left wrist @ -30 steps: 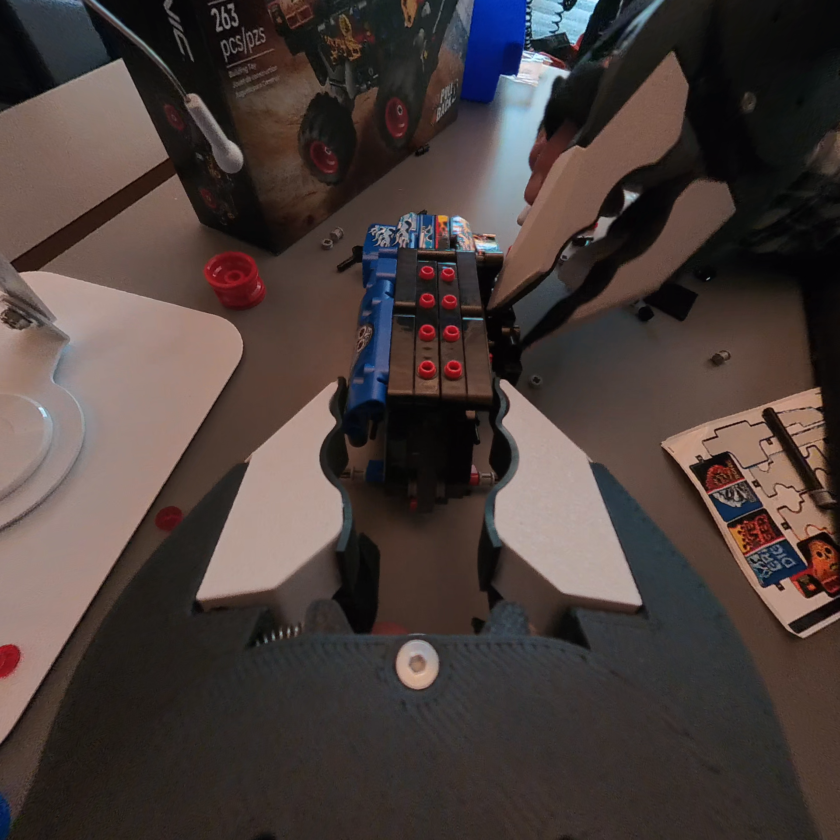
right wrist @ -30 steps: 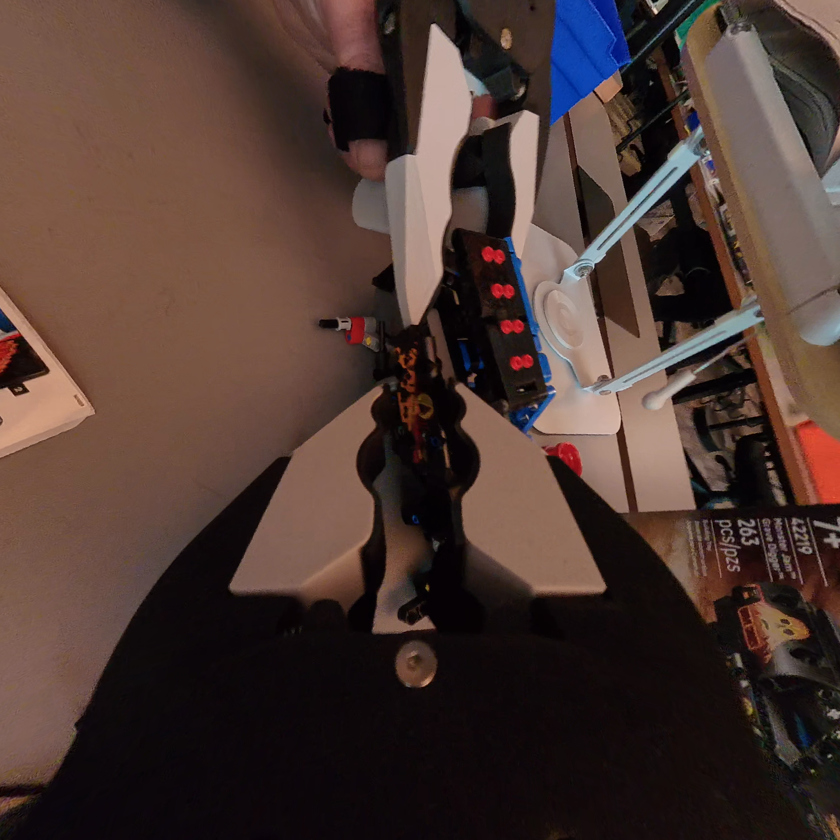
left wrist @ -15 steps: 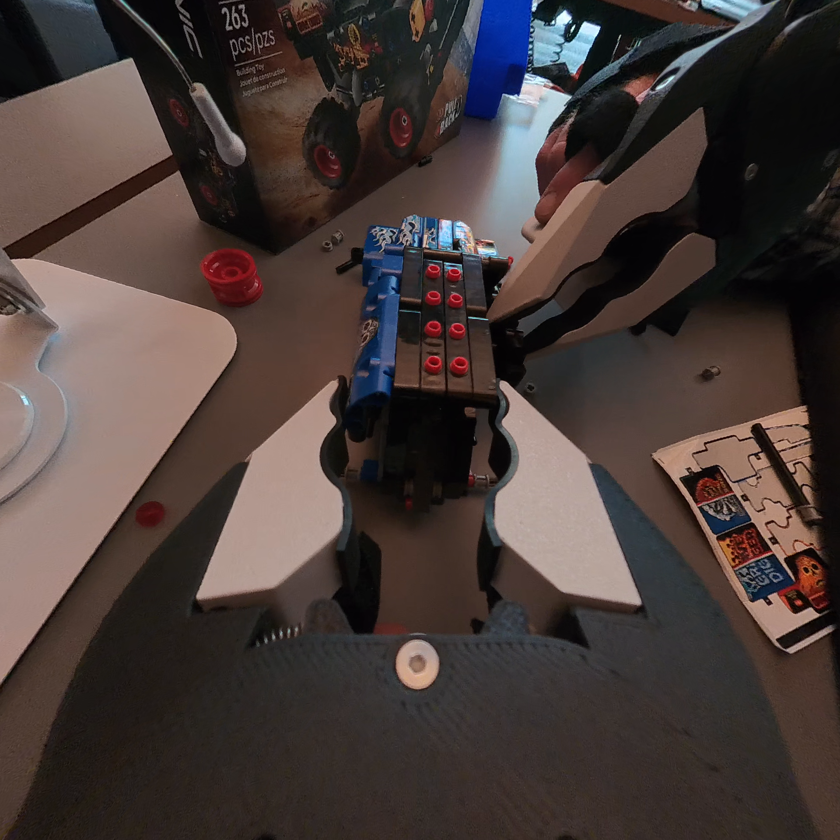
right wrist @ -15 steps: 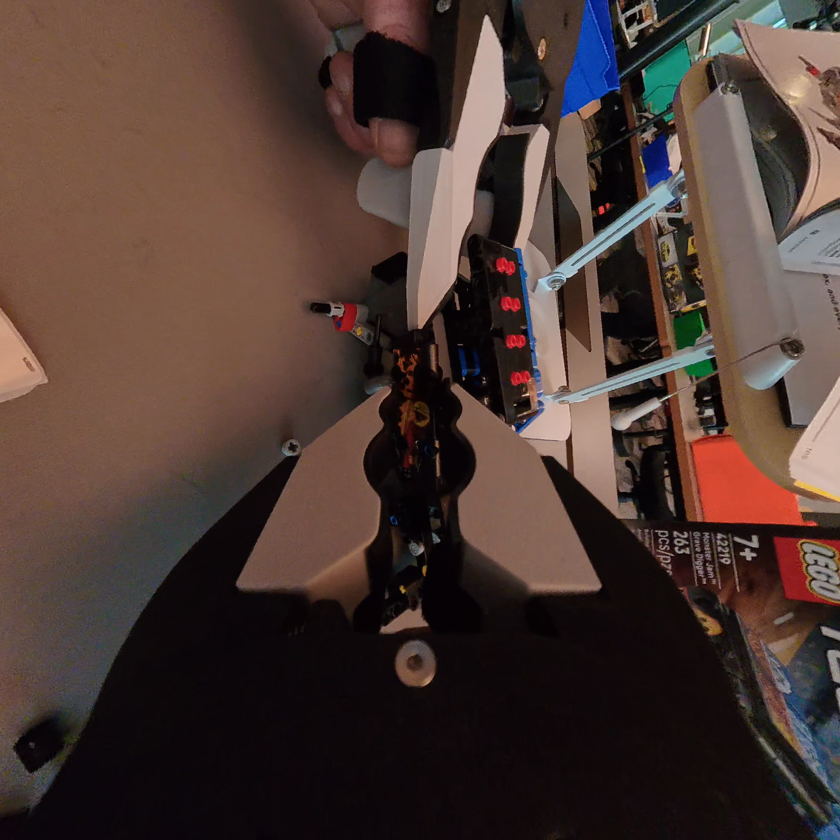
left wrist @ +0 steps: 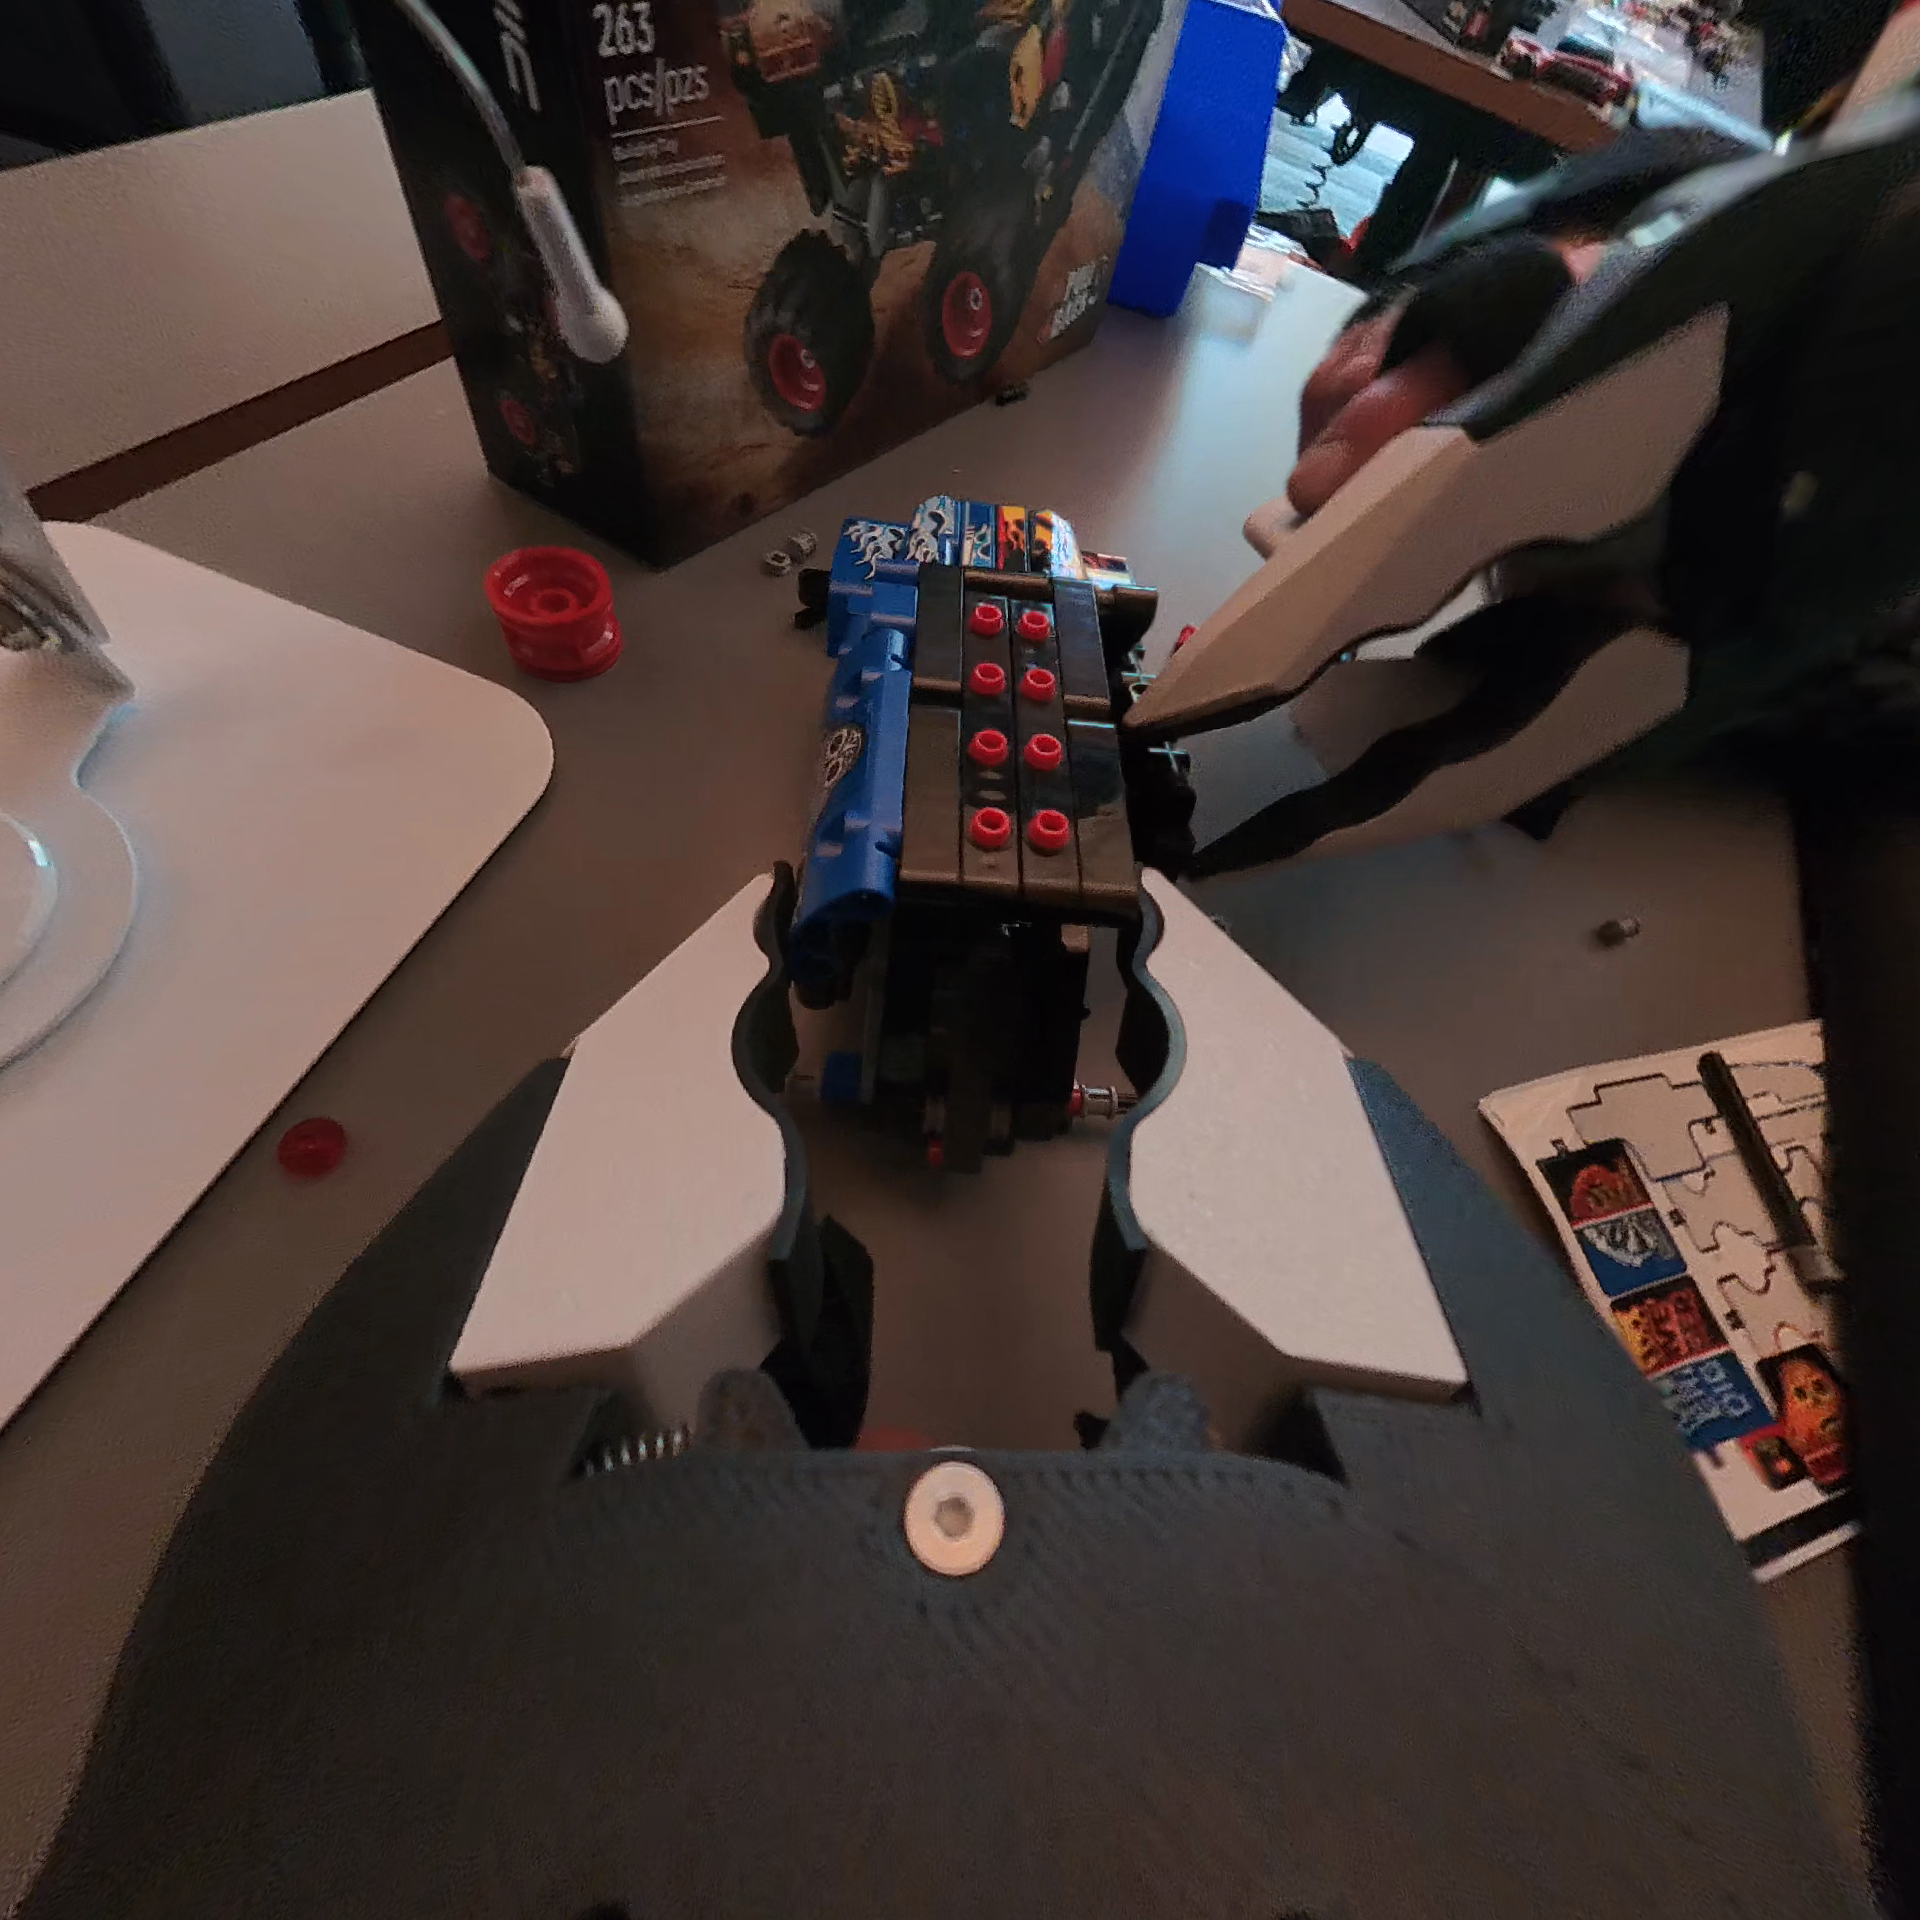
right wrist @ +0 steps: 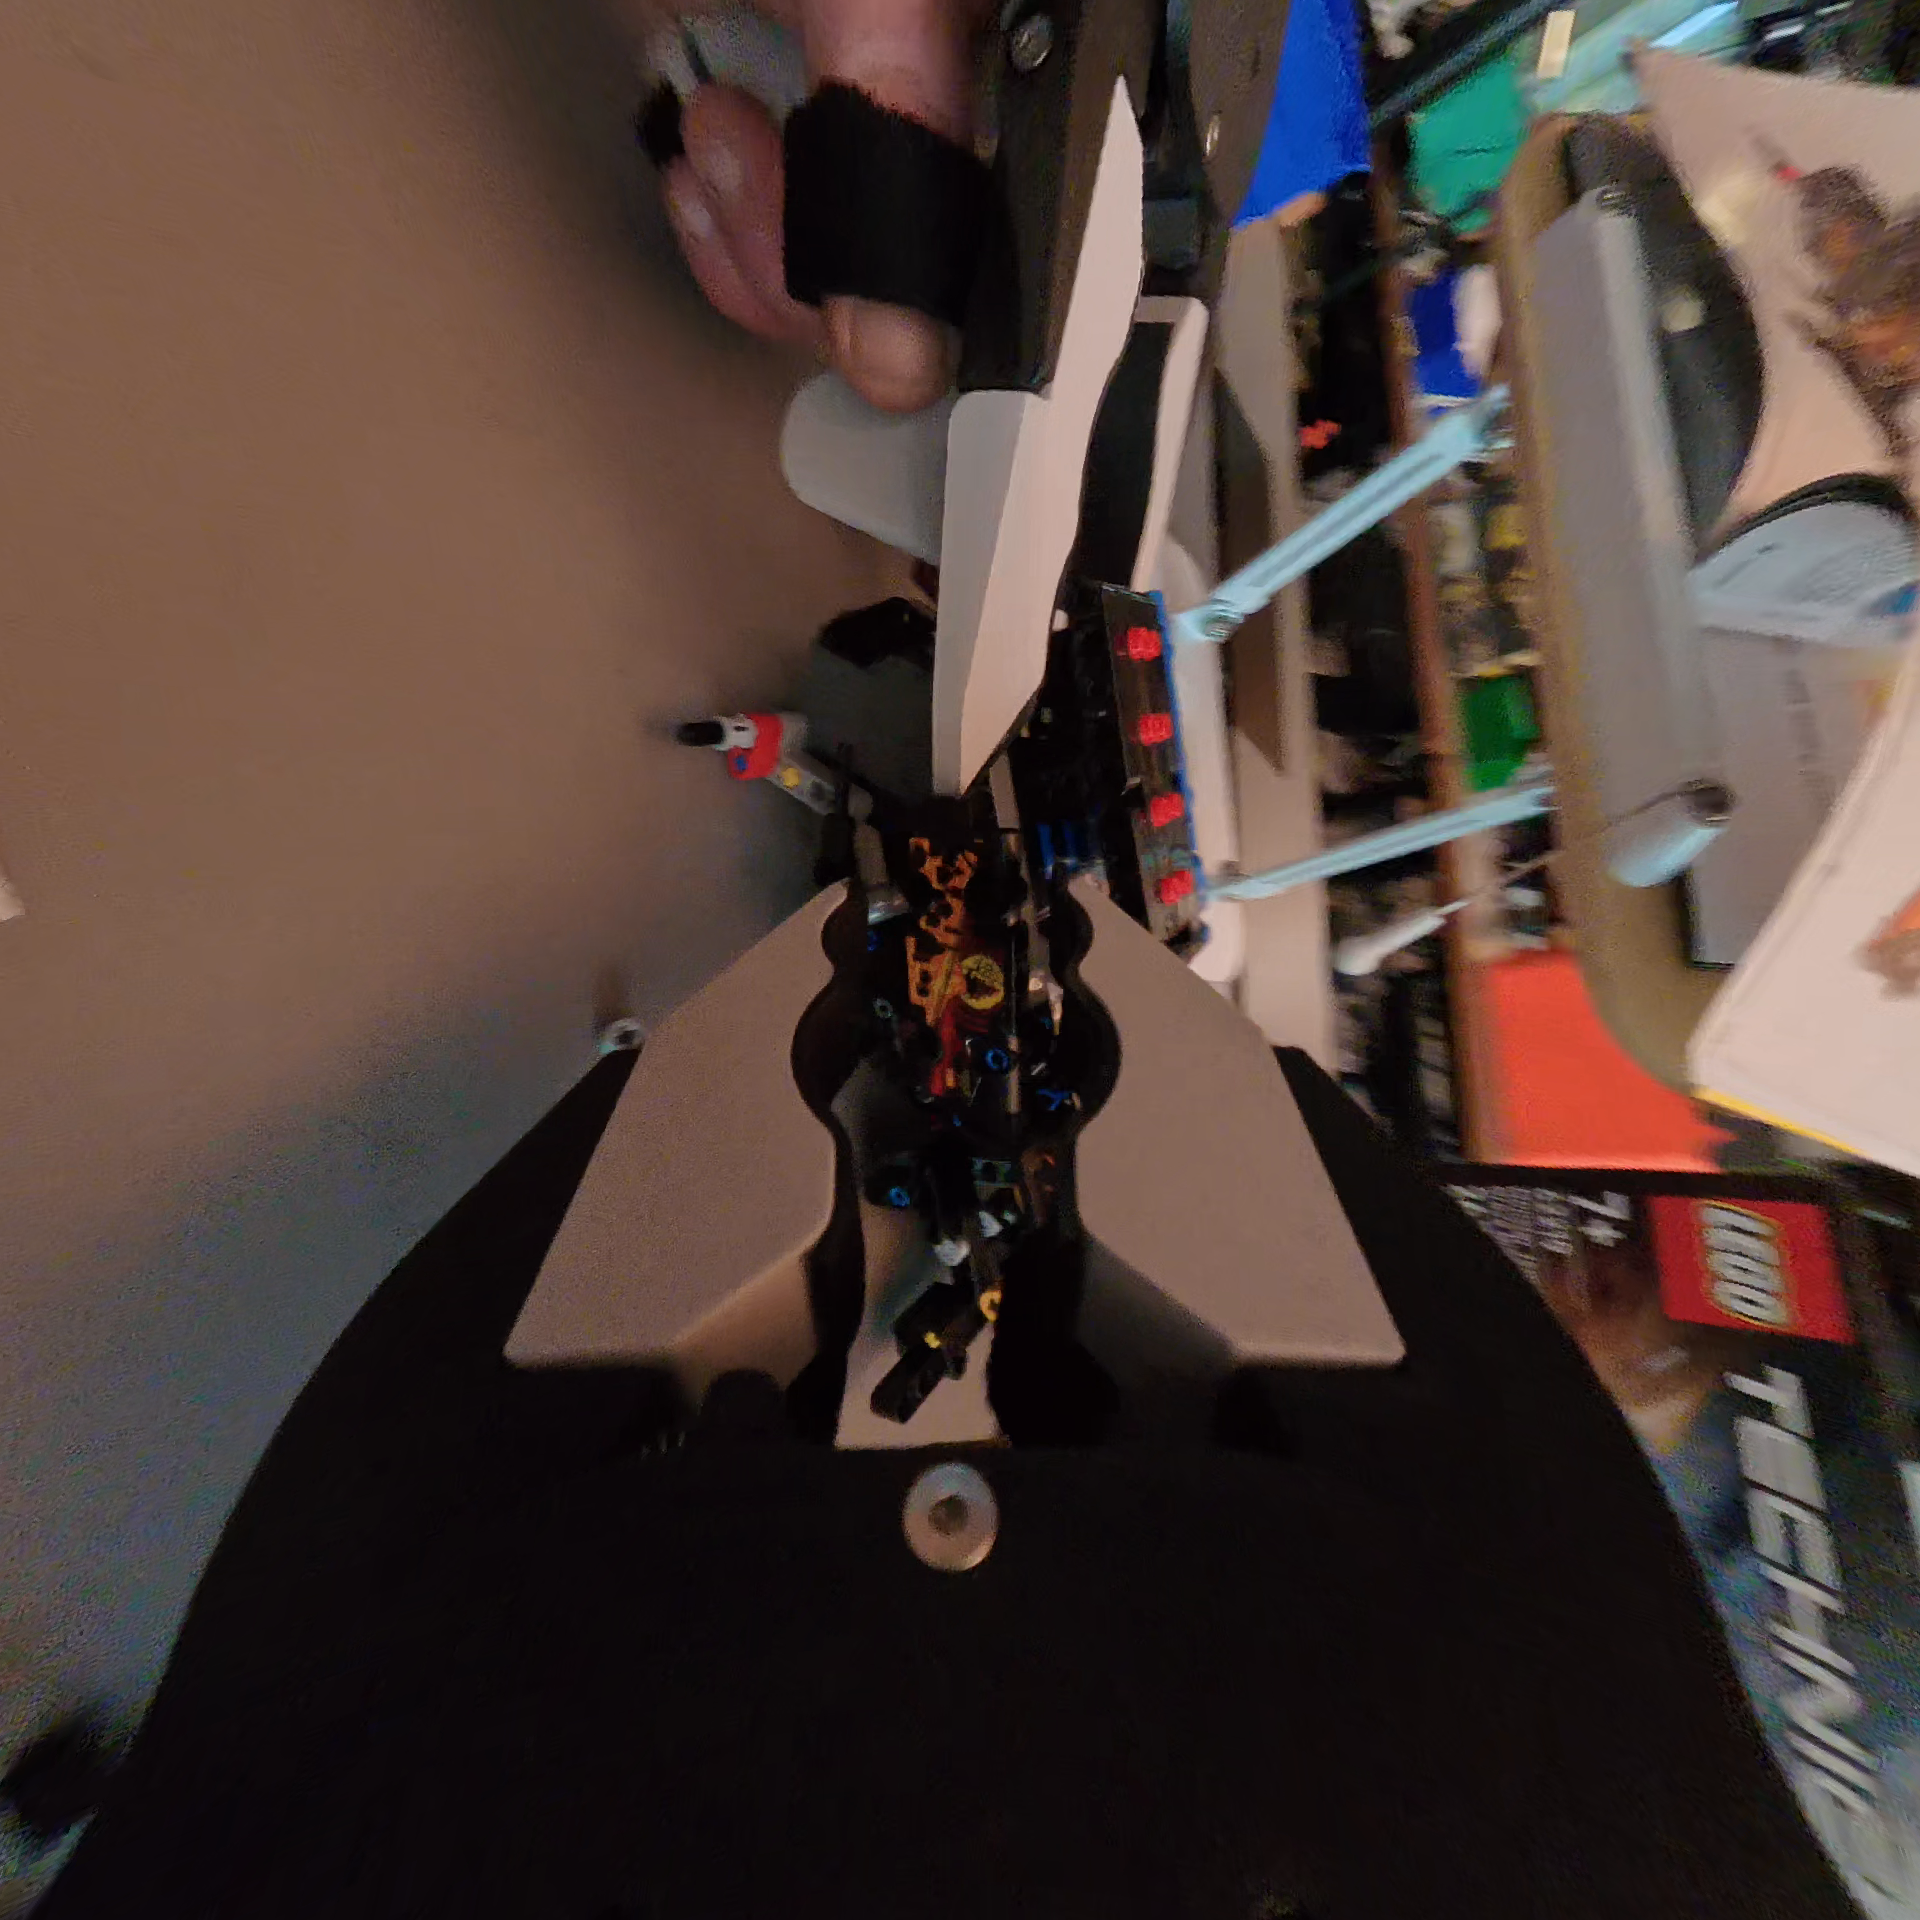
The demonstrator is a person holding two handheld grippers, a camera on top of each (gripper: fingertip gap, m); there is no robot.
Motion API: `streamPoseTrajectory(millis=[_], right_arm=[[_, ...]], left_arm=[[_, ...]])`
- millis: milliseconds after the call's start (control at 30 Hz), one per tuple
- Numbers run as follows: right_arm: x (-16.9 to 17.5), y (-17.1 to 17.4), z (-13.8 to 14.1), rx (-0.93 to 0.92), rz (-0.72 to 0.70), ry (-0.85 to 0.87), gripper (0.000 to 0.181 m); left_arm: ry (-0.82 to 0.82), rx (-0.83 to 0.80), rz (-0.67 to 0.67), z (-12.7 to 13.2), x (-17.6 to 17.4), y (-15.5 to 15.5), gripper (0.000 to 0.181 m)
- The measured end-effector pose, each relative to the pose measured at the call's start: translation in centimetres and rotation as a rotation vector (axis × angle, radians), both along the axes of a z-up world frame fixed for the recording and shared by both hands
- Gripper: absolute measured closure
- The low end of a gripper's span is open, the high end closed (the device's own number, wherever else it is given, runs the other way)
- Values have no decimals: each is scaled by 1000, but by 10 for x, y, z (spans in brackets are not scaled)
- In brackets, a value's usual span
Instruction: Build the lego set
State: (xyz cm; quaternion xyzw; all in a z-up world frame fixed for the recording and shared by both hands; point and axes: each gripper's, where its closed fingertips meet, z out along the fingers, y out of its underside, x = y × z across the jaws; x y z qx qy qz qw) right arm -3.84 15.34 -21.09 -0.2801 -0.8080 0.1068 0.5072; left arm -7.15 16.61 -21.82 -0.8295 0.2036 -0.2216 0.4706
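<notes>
The left gripper grips the near end of the lego truck body, its two white fingers pressed against the model's sides. The body is black on top with two rows of red studs, has a blue stickered panel along its left side, and stands on the grey table in the middle of the scene.

The right gripper reaches in from the right, rolled on its side, and touches the body's right flank. In the right wrist view its fingers are narrowed onto a slim black lego sub-assembly with orange and yellow stickers, whose far end meets the truck body. A hand with a black strap holds the left gripper there.

The lego set box stands upright at the far left of the table; the pictures do not show what is inside it. A red wheel hub sits near the box, beside a white stand base. A small red round piece lies at that base's near edge. A sticker sheet lies on the near right with a dark axle on it, and a tiny grey piece lies farther out
</notes>
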Motion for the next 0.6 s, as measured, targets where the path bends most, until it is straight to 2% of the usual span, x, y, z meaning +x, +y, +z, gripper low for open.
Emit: streamPoseTrajectory(millis=[133, 267, 500, 600], right_arm=[[-12, 15, 4, 228, -92, 113, 158], [-17, 21, 10, 223, -111, 127, 160], [-12, 19, 10, 113, -65, 95, 160], [-10, 18, 7, 151, -38, 72, 159]], left_arm=[[-135, -70, 49, 3, -4, 4, 120], [-275, -137, 57, 4, -7, 10, 121], [-301, -149, 46, 4, -6, 10, 121], [-311, -153, 39, 4, -5, 10, 121]])
